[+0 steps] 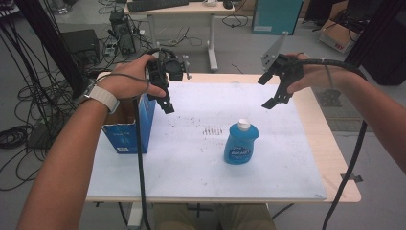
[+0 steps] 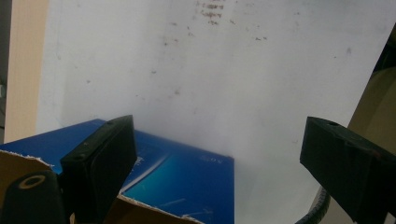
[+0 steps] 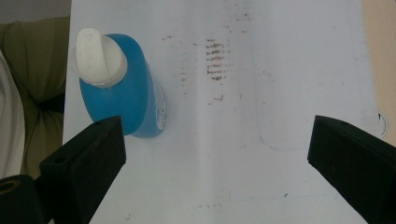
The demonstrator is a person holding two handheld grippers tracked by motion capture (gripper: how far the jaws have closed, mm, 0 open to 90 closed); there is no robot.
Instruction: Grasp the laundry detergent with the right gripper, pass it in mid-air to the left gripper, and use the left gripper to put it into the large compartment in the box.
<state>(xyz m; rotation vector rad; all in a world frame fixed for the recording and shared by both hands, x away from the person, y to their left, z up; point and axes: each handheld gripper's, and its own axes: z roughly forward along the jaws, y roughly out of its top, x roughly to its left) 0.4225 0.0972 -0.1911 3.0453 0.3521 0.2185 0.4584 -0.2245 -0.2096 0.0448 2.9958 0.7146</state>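
Observation:
A blue soap bottle [image 1: 238, 143] with a white cap stands upright near the middle of the white mat [image 1: 191, 163]. An open blue cardboard box [image 1: 128, 128] sits at the mat's left edge. My left gripper [image 1: 165, 98] hangs above the box's right side, jaws wide open and empty; in its own view the left gripper [image 2: 224, 158] looks down on the box [image 2: 187, 182]. My right gripper [image 1: 266, 92] hovers over the mat's far right, open and empty. In the right gripper view, the right gripper [image 3: 217, 154] has the bottle [image 3: 126, 88] beyond its left jaw.
The mat lies on a wooden table [image 1: 330, 153] and carries dark smudges [image 1: 212, 130] near its middle. Behind the table are a desk [image 1: 182, 9], a computer case [image 1: 119, 31] and many floor cables [image 1: 28, 96]. Cardboard boxes [image 1: 337, 33] sit far right.

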